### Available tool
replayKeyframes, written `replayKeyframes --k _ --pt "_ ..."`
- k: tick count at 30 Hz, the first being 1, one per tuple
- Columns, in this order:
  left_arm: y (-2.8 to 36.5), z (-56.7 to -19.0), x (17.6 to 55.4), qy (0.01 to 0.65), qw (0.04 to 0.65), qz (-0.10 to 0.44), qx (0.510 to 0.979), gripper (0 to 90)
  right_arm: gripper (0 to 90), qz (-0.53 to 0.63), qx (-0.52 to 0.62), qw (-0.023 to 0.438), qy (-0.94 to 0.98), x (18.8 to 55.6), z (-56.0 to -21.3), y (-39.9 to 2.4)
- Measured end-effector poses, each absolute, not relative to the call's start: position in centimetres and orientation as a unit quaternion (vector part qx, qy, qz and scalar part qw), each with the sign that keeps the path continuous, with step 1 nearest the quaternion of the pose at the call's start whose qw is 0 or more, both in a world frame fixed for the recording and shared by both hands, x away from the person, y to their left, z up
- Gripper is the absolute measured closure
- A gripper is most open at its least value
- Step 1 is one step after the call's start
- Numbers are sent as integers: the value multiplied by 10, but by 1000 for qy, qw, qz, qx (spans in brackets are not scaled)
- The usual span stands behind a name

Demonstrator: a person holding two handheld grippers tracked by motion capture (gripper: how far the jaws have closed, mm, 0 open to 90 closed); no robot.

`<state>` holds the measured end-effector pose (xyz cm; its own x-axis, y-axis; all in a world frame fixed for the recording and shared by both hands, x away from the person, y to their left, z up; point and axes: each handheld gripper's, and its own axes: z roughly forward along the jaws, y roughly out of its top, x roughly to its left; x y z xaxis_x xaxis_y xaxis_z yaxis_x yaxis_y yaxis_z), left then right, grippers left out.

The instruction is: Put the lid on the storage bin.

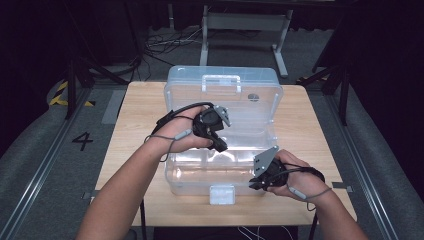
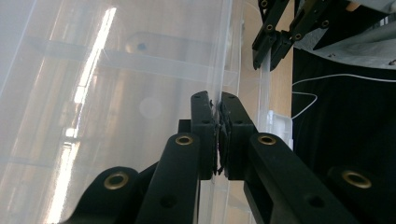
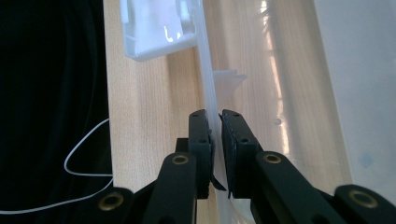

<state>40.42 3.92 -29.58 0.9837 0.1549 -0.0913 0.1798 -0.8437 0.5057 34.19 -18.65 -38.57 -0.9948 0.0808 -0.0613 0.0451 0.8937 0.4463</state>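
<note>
clear plastic box (image 1: 222,125), lid open, white latch (image 1: 221,194), carry handle (image 1: 221,80)

Both forearms bare, no sleeves in the high view. Left gripper (image 1: 218,145): black body, grey three-cornered plate on top, dark cable looping back over the hand with a grey tab near the wrist. Right gripper (image 1: 256,184): same black build, same grey plate, thin cord round the wrist with a grey toggle. In the gripper views each jaw is a black flat link arm with brass-ringed pivot holes and small dark screw holes, ending in a blocky black pad with a ragged rubber face
</note>
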Motion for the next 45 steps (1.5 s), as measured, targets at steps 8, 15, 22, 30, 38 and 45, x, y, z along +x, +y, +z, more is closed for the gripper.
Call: replayKeyframes --k 8,15,22,30,38,45 --pt "38 -296 402 85 262 -21 961 864 849 268 33 47 962 337 -367 -197" --pt "36 -296 400 86 257 -16 962 864 900 300 34 44 952 333 -354 -204" --pt "37 -298 398 86 258 -17 962 865 900 331 47 35 942 332 -344 -210" --pt "37 -301 393 90 260 -15 961 865 900 380 66 26 922 334 -332 -219" --pt "36 -302 388 90 254 -10 963 865 900 436 90 53 894 337 -321 -228" --pt "35 -304 383 94 249 -1 964 866 900 488 138 80 858 343 -315 -240"
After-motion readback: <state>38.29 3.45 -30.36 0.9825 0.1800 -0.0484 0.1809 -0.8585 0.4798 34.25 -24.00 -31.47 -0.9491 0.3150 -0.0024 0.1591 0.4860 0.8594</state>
